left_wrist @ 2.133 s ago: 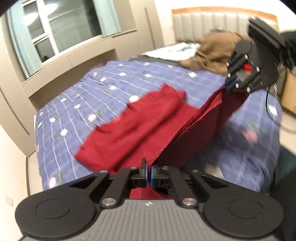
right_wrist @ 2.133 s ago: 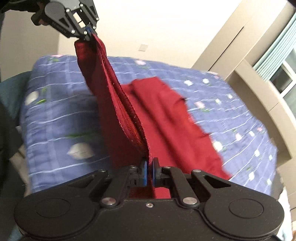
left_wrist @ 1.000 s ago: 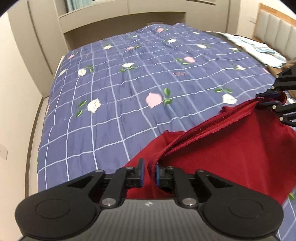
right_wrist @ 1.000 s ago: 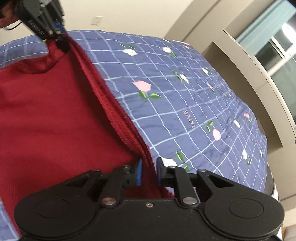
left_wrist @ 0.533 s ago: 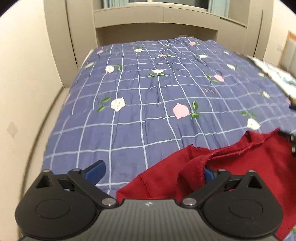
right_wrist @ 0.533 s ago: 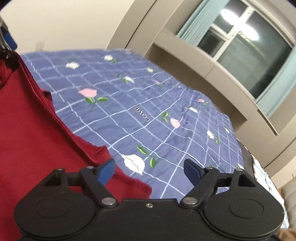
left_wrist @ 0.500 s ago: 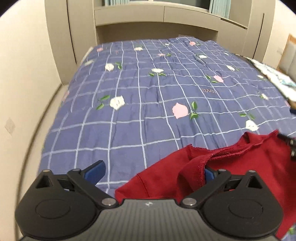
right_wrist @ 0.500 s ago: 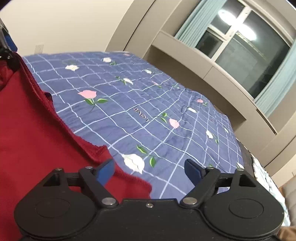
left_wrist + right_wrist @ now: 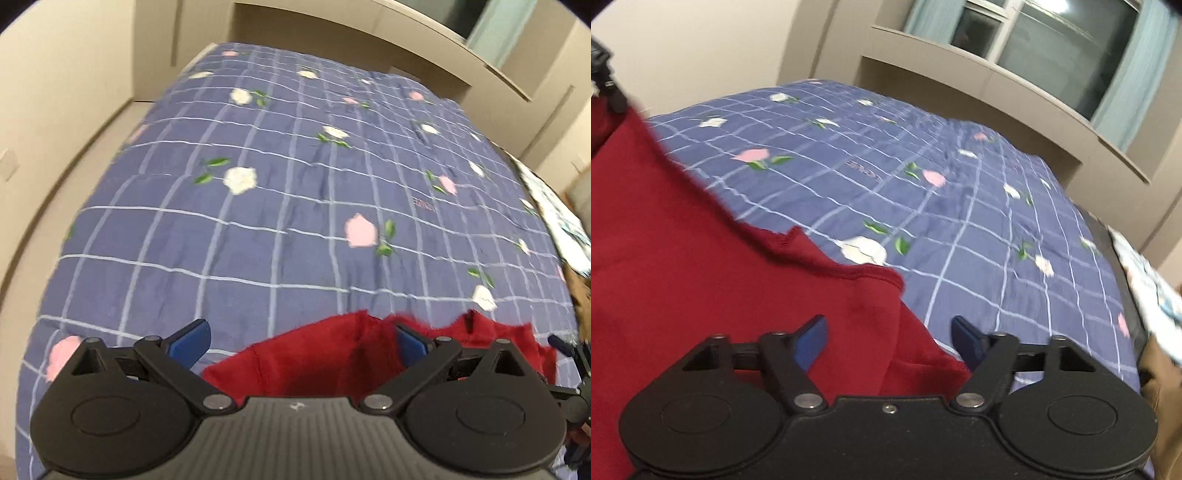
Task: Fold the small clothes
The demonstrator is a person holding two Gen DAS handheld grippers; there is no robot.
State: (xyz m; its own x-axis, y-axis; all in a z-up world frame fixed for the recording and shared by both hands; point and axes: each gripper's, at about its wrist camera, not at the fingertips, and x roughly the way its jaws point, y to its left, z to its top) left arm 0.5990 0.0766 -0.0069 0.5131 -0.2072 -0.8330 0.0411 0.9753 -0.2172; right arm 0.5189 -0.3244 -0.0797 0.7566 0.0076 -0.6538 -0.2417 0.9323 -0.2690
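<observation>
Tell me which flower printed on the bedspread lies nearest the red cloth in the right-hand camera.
The white flower with green leaves, just past the red cloth's hemmed corner. The pink flowers lie farther up the blue checked bedspread.

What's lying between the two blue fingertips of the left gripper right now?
In the left wrist view, the open left gripper has only the red garment between its fingers, lying loose on the blue floral bedspread, not pinched.

Left gripper (image 9: 301, 341) fingers spread, red garment (image 9: 332, 363) on blue floral bedspread (image 9: 295, 192)
</observation>
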